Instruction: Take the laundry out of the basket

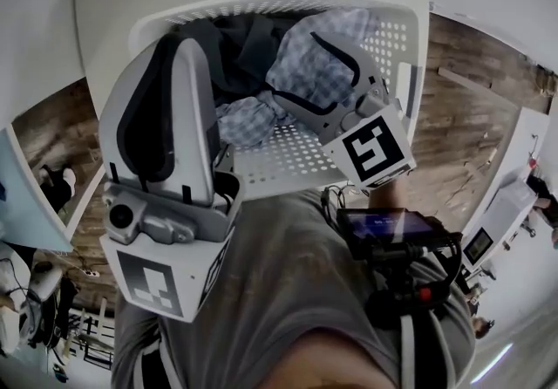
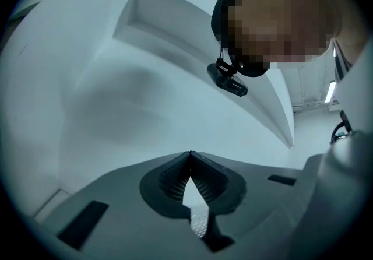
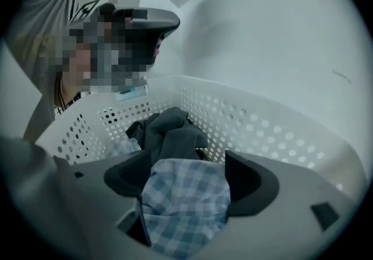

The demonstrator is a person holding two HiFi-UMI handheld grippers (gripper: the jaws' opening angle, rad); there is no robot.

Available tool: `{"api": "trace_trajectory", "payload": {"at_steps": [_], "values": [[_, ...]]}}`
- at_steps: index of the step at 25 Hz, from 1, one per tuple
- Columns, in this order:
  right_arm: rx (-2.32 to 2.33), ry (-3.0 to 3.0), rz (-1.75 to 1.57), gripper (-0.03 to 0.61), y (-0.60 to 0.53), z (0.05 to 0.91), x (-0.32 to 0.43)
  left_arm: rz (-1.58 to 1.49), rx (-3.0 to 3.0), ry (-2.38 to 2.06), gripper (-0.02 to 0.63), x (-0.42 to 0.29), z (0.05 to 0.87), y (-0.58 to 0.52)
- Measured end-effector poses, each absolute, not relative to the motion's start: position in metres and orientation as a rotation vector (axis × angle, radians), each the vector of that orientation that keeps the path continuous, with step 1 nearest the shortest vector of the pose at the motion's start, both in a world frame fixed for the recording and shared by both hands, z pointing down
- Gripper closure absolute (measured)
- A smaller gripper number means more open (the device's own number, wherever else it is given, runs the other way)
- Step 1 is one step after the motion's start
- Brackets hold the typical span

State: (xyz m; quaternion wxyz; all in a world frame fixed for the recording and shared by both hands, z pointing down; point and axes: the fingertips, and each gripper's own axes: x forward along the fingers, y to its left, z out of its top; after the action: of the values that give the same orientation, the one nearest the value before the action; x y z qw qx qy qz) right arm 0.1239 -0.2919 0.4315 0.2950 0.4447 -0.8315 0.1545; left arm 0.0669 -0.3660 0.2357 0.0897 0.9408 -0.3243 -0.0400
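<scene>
Basket (image 1: 261, 2): white, perforated, seen directly in front of the person's torso. Wood floor (image 1: 462, 117) is seen to its right. What the basket stands on can't be told.

Contents, per head view:
- Checked cloth (image 1: 327, 43), blue/white, is heaped toward the right side, inside the basket.
- Dark garment (image 1: 235, 47) is bunched to the left of it, touching it, against the far wall.
- More checked fabric is seen lower left of the heap. Whether it's the same piece or a separate one can't be told.
- All laundry is seen inside the basket, nothing over the rim.

R tongs (image 1: 296, 64): angled down into the basket and spread wide. The top of the checked cloth is framed between the two pads (image 3: 250, 180) in the right gripper view, with the dark garment seen just beyond. No pinch is seen, and the fabric isn't gathered or lifted. Its marker cube (image 1: 377, 150) is seen near the basket's near right corner.

L tongs (image 1: 179, 38): held about level at the near-left side of the basket, overlapping its left rim in the head view. The tips are pressed together, with nothing between them. Only white wall and the person's head camera (image 2: 227, 81) are seen in the left gripper view, no laundry. Its marker cube (image 1: 166, 278) is seen near the person's grey shirt (image 1: 296, 291).
</scene>
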Motion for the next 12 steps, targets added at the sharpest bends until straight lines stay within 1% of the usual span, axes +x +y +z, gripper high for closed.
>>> {"api": "trace_trajectory", "payload": {"at_steps": [7,10,12], "values": [[1.176,-2.121,0.518,0.187,-0.278,0.452,0.127,-0.133,2.787,-0.950,0.606,0.067,0.229,-0.361],[1.165,-2.112,0.560,0.222,-0.274,0.455,0.128,-0.157,2.781,-0.960,0.606,0.064,0.227,-0.359],[1.152,-2.116,0.607,0.277,-0.271,0.460,0.127,-0.172,2.776,-0.965,0.606,0.063,0.227,-0.359]]}}
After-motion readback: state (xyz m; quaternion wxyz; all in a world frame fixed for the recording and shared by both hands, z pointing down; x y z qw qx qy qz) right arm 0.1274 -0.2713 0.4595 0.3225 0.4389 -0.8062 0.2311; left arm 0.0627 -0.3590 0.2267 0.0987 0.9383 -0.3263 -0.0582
